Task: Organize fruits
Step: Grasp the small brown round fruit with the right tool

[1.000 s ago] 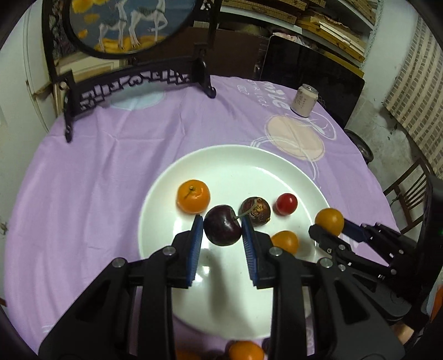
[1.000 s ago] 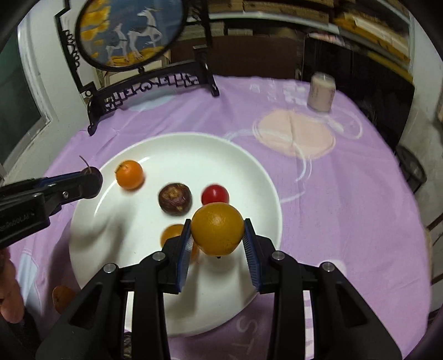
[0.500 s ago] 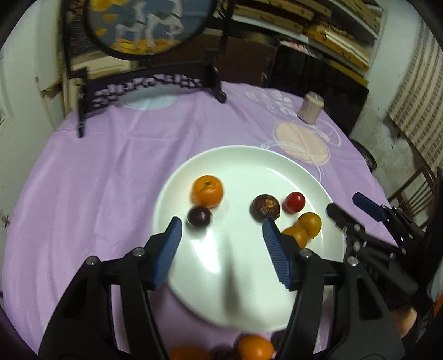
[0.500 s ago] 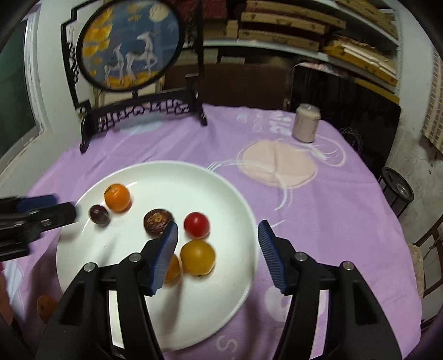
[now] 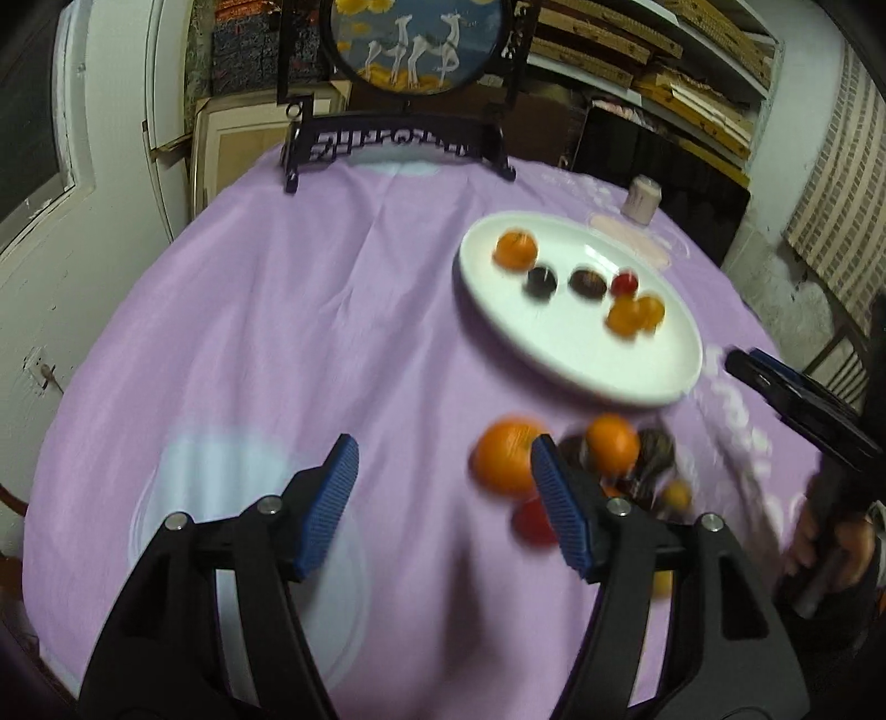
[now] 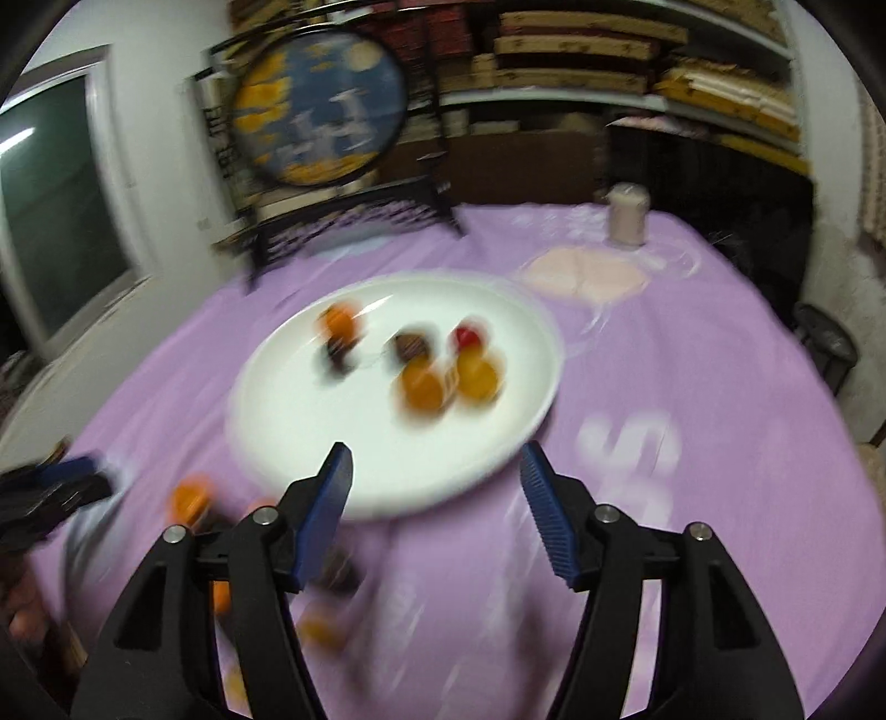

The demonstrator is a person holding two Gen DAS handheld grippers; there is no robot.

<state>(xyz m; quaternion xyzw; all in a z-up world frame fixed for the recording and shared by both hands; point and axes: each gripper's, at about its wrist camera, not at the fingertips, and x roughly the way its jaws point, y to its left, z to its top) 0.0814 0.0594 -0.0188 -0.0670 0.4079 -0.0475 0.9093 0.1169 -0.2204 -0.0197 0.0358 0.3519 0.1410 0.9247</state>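
A white plate (image 5: 576,376) on the purple cloth holds a mandarin (image 5: 515,249), a dark cherry (image 5: 541,281), a brown fruit (image 5: 587,281), a red one (image 5: 624,282) and two orange ones (image 5: 634,313). Loose fruits (image 5: 506,457) lie in a pile on the cloth in front of it. My left gripper (image 5: 443,448) hovers over bare cloth left of the pile, its jaws opening with nothing between them. My right gripper (image 6: 437,454) hangs over the plate's (image 6: 288,421) near rim, jaws also opening and empty. Both views are blurred.
A round painted screen on a black stand (image 5: 415,44) is at the table's far edge, with a small can (image 5: 641,199) at the far right. A hand (image 5: 830,543) holds the right gripper at the right. Shelves, a wall and a door surround the round table.
Both grippers opened, leaving the dark cherry and the orange fruit on the plate. Both drew back; the left one swung away to the left, off the plate and towards the loose pile.
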